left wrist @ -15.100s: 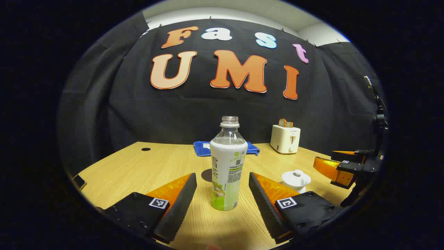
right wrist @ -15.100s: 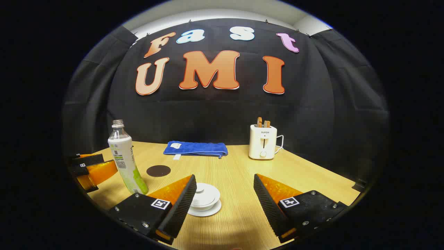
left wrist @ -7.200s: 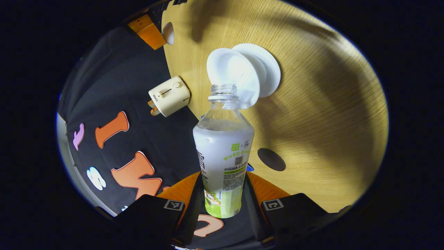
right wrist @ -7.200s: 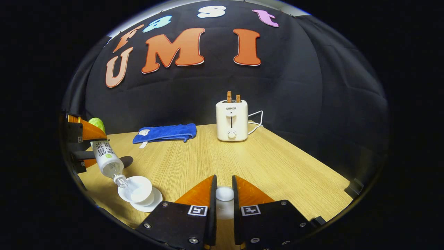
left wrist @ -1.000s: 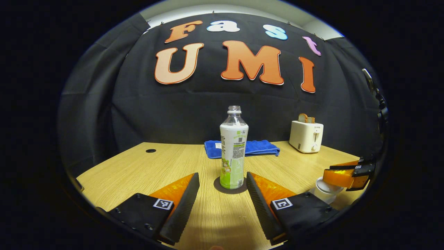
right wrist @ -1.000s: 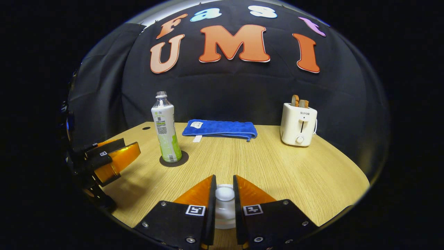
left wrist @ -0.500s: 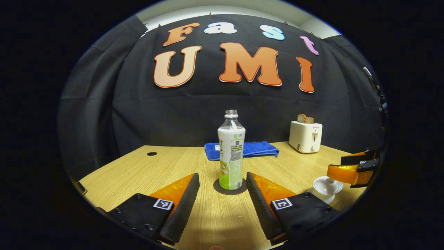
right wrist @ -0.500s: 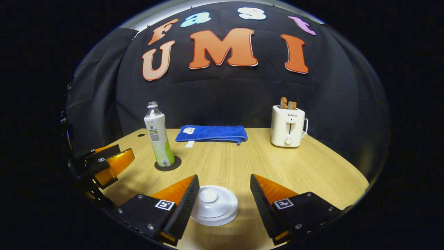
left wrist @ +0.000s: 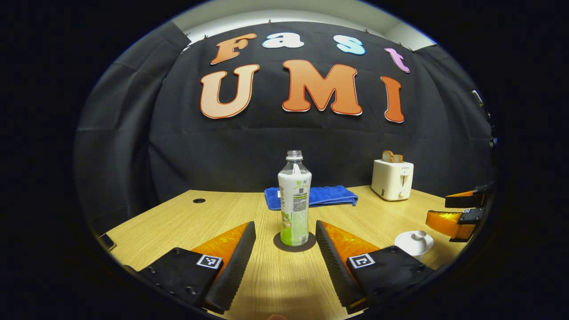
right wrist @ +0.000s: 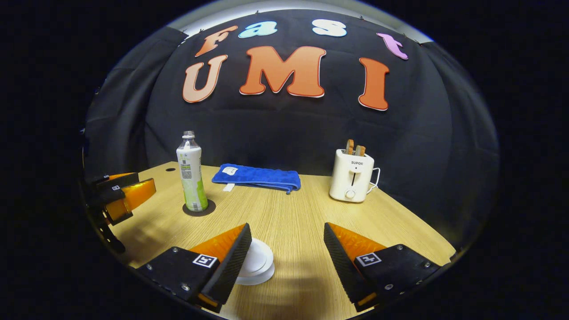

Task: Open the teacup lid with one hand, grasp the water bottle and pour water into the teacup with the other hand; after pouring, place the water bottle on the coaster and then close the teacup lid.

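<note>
The uncapped water bottle (left wrist: 294,204) with a green and white label stands upright on the dark round coaster (left wrist: 279,242). My left gripper (left wrist: 284,262) is open just short of it, nothing between its fingers. In the right gripper view the bottle (right wrist: 190,178) and coaster (right wrist: 210,208) sit at the left, with the left gripper (right wrist: 120,193) beside them. The white teacup (right wrist: 255,263) with its lid on sits by my open right gripper (right wrist: 286,262), partly behind the left finger. In the left gripper view the lidded teacup (left wrist: 414,242) is at the right, below the right gripper (left wrist: 458,211).
A folded blue towel (right wrist: 257,177) lies at the back of the wooden table (right wrist: 311,213). A white toaster (right wrist: 352,181) with two slices of bread stands at the back right. A small dark hole (left wrist: 198,201) marks the table's back left.
My right gripper opened off the lid knob, leaving the lid on the teacup, and drew back and up. The left gripper backed slightly away from the bottle.
</note>
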`<state>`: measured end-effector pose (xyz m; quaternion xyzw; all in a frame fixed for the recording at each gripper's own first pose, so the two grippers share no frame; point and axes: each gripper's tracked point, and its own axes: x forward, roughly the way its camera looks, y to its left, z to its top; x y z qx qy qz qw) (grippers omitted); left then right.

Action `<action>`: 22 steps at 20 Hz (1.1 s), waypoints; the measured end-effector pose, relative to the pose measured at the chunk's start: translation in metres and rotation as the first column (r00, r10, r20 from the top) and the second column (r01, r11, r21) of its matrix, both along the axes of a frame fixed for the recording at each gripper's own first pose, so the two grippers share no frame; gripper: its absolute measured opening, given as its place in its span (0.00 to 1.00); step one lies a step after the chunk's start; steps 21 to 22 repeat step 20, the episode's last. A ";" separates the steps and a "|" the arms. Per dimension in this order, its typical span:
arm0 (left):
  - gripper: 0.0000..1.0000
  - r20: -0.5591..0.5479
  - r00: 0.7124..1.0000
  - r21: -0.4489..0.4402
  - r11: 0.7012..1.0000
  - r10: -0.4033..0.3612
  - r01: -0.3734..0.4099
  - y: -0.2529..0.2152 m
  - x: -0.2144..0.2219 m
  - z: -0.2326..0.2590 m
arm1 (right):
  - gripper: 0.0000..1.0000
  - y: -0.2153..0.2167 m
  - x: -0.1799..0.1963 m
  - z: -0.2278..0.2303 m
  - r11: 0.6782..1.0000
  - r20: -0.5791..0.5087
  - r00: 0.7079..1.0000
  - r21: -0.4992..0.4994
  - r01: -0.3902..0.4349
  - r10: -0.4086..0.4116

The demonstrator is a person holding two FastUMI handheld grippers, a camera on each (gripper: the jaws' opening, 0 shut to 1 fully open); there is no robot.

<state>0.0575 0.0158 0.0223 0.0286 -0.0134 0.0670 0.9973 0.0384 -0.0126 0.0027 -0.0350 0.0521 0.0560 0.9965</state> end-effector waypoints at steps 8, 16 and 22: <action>0.87 0.008 0.999 -0.015 0.999 0.045 -0.045 0.008 -0.010 0.006 | 0.98 -0.022 -0.002 0.014 0.999 0.028 0.999 0.037 0.038 -0.039; 0.87 0.025 0.994 -0.018 0.994 0.109 -0.108 0.027 -0.025 0.014 | 0.98 -0.033 -0.008 0.023 0.997 0.047 0.997 0.062 0.054 -0.057; 0.87 0.031 0.992 -0.018 0.993 0.121 -0.120 0.031 -0.030 0.017 | 0.98 -0.037 -0.010 0.026 0.995 0.049 0.997 0.080 0.055 -0.059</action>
